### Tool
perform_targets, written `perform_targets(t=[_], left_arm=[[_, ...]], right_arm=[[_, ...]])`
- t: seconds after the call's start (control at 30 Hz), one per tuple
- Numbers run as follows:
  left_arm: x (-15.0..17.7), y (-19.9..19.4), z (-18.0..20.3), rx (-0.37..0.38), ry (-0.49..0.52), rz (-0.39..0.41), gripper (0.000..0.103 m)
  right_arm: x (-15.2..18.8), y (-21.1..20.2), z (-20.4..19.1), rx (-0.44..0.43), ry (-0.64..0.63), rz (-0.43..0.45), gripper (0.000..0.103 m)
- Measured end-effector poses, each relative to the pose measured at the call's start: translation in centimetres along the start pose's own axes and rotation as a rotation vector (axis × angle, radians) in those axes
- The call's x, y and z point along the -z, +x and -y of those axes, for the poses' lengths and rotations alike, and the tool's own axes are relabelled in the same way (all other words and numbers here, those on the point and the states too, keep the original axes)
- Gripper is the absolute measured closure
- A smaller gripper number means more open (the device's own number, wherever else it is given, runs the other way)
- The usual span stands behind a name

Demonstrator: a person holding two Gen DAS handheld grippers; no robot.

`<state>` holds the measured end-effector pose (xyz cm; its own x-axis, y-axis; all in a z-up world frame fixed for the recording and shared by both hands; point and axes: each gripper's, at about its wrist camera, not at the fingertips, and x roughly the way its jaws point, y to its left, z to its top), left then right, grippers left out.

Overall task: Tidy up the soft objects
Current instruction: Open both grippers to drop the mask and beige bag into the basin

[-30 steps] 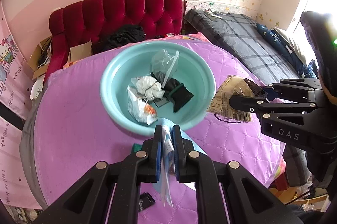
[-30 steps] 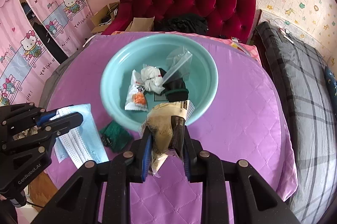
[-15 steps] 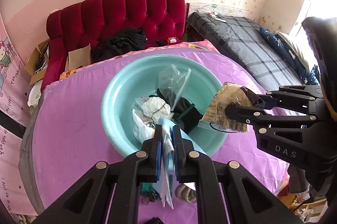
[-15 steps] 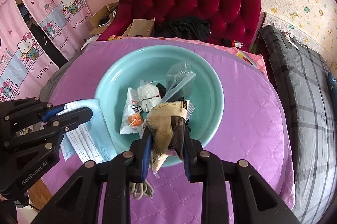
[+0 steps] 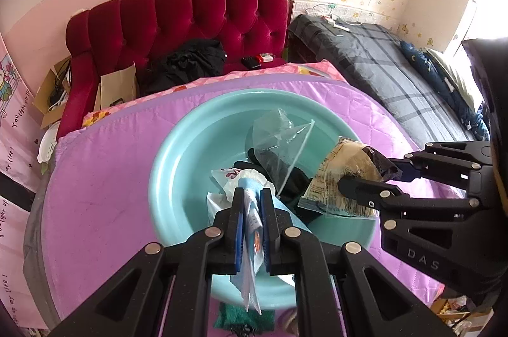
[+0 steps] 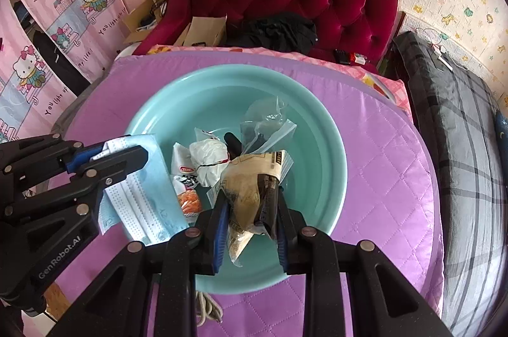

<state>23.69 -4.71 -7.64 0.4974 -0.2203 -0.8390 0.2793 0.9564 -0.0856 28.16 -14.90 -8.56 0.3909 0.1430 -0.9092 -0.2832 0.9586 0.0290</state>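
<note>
The right wrist view shows the pale blue pleated face mask (image 6: 149, 191) broadside, hanging from the left tool (image 6: 127, 159) over the near-left rim of the round turquoise plastic basin (image 6: 324, 153); the left wrist view shows the mask only edge-on, clamped tight in that tool's closed fingers. The right tool (image 6: 250, 207) is closed on a crinkly tan snack packet (image 6: 244, 188), held above the basin's near side; a clear plastic bag (image 5: 279, 143) and a crumpled white wrapper (image 6: 209, 156) lie inside the basin, which sits mid-surface on the purple quilted cover (image 6: 381, 165); a green cloth (image 5: 244, 318) lies at the near edge, seen only by the left camera.
</note>
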Motion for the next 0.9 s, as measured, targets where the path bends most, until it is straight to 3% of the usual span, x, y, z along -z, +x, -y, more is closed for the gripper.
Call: perform_targets(t=[0.57, 0.9], left_arm=[[-0.5, 5.8, -0.8, -0.025, 0.009, -0.067, 0.093], [-0.5, 6.1, -0.9, -0.032, 0.007, -0.074, 0.092]], right_arm=[[-1.7, 5.8, 1.5, -0.008, 0.063, -0.1, 0.076], [-1.7, 5.5, 1.8, -0.037, 0.087, -0.085, 0.069]])
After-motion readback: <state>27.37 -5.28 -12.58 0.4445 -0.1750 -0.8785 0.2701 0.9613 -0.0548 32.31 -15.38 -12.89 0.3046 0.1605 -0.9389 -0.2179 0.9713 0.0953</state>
